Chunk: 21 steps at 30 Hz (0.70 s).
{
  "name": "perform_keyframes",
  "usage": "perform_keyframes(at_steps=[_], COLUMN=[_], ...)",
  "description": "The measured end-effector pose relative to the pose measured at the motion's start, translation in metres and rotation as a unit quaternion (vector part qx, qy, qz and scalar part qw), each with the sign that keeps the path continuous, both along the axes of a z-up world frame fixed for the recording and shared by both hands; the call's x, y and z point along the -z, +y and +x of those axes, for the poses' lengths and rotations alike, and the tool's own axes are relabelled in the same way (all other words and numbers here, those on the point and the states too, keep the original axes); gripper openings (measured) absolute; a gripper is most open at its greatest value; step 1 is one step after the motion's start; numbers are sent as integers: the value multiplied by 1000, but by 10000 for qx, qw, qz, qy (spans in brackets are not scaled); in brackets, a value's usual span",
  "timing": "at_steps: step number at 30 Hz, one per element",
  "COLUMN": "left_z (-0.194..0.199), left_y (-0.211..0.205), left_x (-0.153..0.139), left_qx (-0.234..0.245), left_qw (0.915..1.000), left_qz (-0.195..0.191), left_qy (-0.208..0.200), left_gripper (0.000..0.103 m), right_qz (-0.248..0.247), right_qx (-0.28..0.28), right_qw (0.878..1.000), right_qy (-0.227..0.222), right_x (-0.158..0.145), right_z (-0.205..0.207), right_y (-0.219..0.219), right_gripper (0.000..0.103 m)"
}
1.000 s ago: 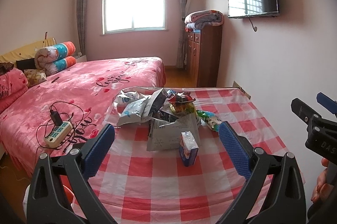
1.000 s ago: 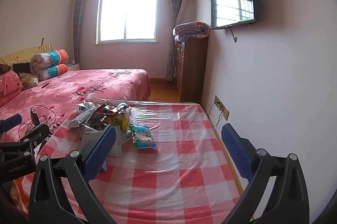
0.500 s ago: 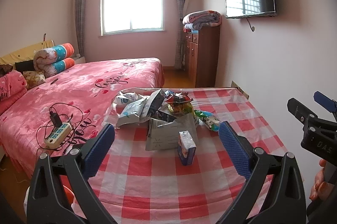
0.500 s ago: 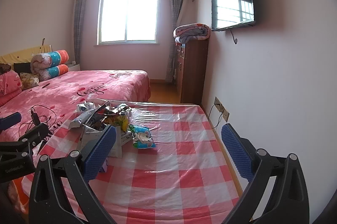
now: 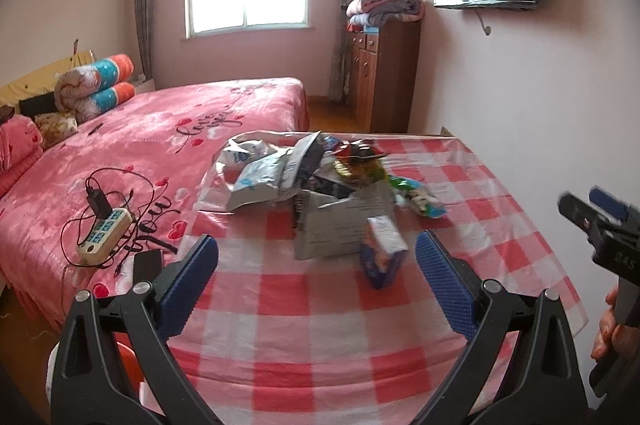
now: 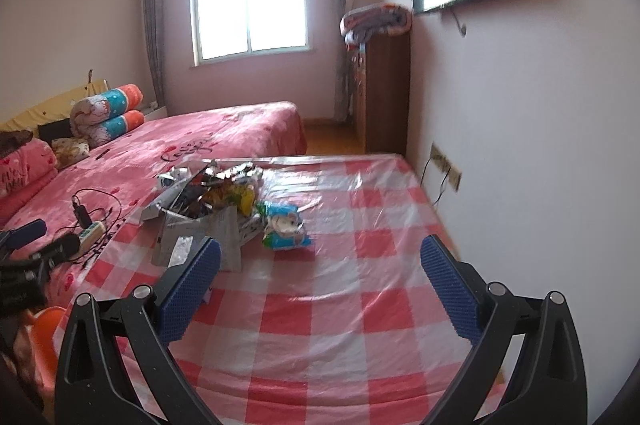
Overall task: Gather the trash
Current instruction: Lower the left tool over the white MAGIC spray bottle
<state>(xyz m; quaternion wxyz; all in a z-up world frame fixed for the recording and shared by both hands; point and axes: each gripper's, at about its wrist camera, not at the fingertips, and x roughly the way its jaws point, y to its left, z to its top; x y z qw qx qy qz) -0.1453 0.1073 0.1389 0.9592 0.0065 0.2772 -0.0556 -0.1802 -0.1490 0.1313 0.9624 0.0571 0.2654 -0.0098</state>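
Left wrist view: the left gripper (image 5: 316,275) hangs spread wide with nothing in it, low over the checked table (image 5: 320,325). At 12 o'clock from it sits the trash pile (image 5: 316,181): crinkled foil wrappers, a grey paper bag, a small blue carton (image 5: 382,251) nearest, a green-blue packet (image 5: 420,199) at 1 o'clock. The right gripper (image 6: 320,279) is wide apart too, empty, level above the cloth, with the pile at its 11 o'clock.
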Motion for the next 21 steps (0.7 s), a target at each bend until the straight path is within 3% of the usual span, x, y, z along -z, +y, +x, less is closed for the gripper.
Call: perform_keyframes(at_steps=[5,9,16,21], left_z=[43,95,208,286], left_y=[39,70,114,114], left_x=[-6,-4,10,24], left_qx=[-399,-713,-983,-977], left_qw=[9992,9963,9861,9852], left_qz=[-59,-273,-994,-907], left_qy=[78,384,894,1076], left_gripper=[99,99,99,99], right_qz=[279,369,442,496], right_qx=[-153,-222,-426,-615], right_qw=[9991,9978,9941,9903], right_qy=[278,500,899,1140], right_x=[15,24,41,53], right_z=[16,36,78,117], right_y=[-8,-14,-20,-23], right_gripper=[99,99,99,99])
